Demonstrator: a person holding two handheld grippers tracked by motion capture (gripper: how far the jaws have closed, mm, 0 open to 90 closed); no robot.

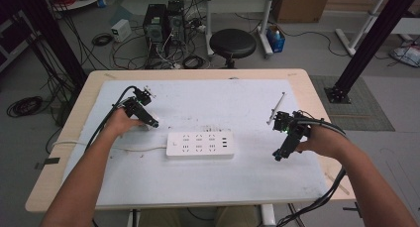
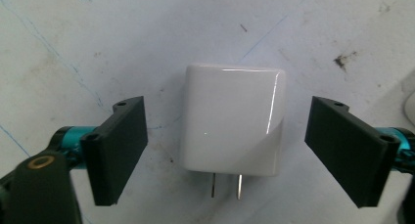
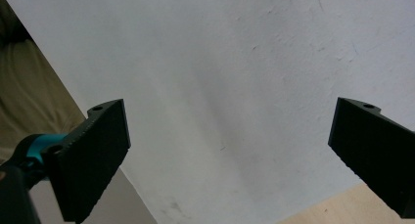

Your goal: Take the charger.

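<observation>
A white plug-in charger (image 2: 230, 121) lies flat on the white mat (image 2: 73, 48), its two metal prongs (image 2: 226, 186) pointing toward the camera. My left gripper (image 2: 227, 106) is open and straddles it, with a gap between each pad and the charger's sides. In the high view the left gripper (image 1: 153, 124) is low over the mat, just left of a white power strip (image 1: 199, 144). My right gripper (image 1: 278, 156) hovers open to the right of the strip, and in its own view the right gripper (image 3: 230, 109) has nothing but bare mat between the jaws.
The power strip's cord (image 1: 138, 148) runs left across the mat under the left forearm. A thin pale rod (image 1: 276, 108) lies near the mat's right side. The wooden table edge (image 1: 324, 113) borders the mat. A black stool (image 1: 233, 42) stands behind the table.
</observation>
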